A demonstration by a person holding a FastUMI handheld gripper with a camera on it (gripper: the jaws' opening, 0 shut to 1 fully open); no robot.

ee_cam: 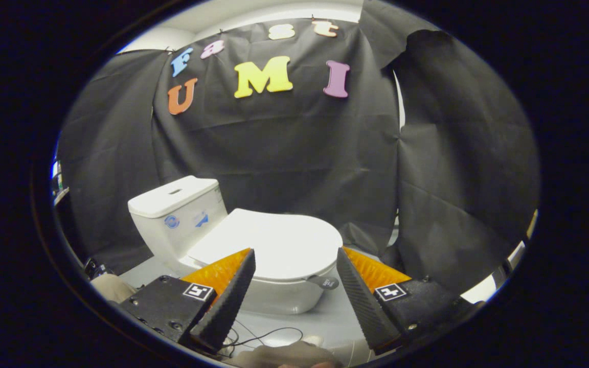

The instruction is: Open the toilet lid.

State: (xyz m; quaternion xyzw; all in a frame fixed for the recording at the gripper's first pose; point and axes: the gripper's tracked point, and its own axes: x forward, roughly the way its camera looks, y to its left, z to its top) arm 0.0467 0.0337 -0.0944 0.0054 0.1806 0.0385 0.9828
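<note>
A white toilet (279, 299) stands on a pale floor, its tank (174, 209) to the left and its bowl toward the right. The white lid (269, 243) lies flat, down over the seat. A small grey tab (325, 281) sticks out under the lid's front edge. My gripper (294, 258) hovers in front of the bowl, open, with the lid's near rim seen between the fingertips. Neither finger touches the toilet.
Black cloth (284, 153) hangs close behind and to the right of the toilet. A thin black cable (266, 335) trails over the floor below the bowl. A knee or sleeve (110, 286) shows beside the left finger.
</note>
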